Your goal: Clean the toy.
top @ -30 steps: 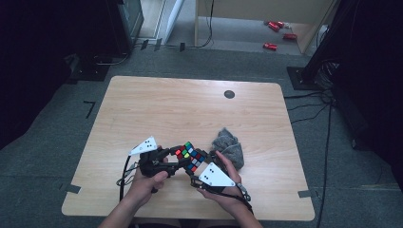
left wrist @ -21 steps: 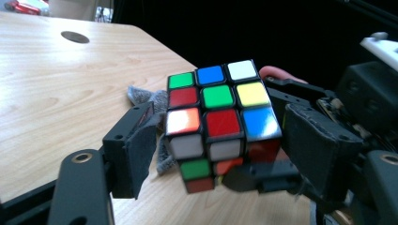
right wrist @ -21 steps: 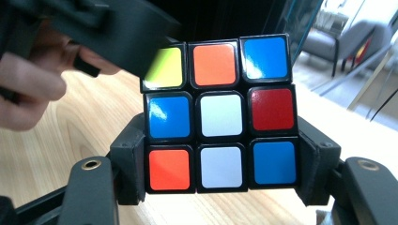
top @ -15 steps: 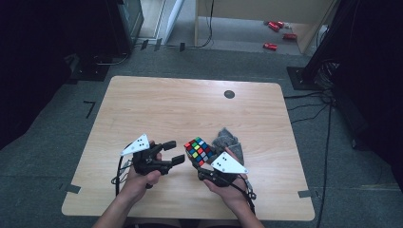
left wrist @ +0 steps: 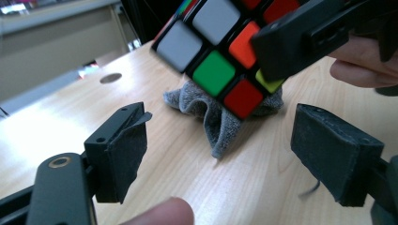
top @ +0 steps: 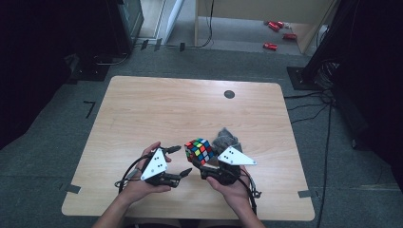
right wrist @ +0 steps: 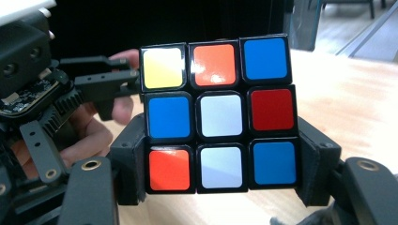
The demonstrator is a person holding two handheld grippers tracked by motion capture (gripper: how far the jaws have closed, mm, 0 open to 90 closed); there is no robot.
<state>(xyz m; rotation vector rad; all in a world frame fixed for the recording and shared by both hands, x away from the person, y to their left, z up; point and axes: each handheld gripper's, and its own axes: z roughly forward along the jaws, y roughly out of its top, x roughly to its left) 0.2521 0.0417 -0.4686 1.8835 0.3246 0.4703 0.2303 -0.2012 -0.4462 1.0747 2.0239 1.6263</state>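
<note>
The left hand [top: 142, 183] comes in from the bottom edge of the high view and lies low over the near part of the worktop [top: 142, 114], holding the left claw [top: 181, 161] with its jaws pointed right, toward the cube [top: 199, 150]. That claw is released: its two jaws stand wide apart with nothing between them, one beside the cube's near-left corner and the other nearer the person. A cable [top: 127, 171] loops off its left side.

Just to the right, the right hand [top: 233, 186] reaches in from the bottom edge with the palm under the right claw [top: 205, 166], which points up and left. This claw grasps the cube, lifted off the worktop and tilted so a corner faces up. A grey cloth [top: 225, 140] lies crumpled on the worktop just behind the cube and claw.

The left gripper view looks along the left claw [left wrist: 225, 154] and shows its padded jaws spread, with bare wood between them. Above, the cube [left wrist: 220, 51] hangs in the air with one jaw of the other claw pressed on its side, and the cloth [left wrist: 220, 117] sits on the wood underneath and behind it.

The right gripper view gives the grip itself: the right claw [right wrist: 220, 164] has a jaw flat against each side of the cube [right wrist: 219, 112] at its lowest row. The facing side reads yellow, orange, blue; blue, white, red; orange, white, blue. The left hand [right wrist: 89, 136] and its claw show at the left of that view.
</note>
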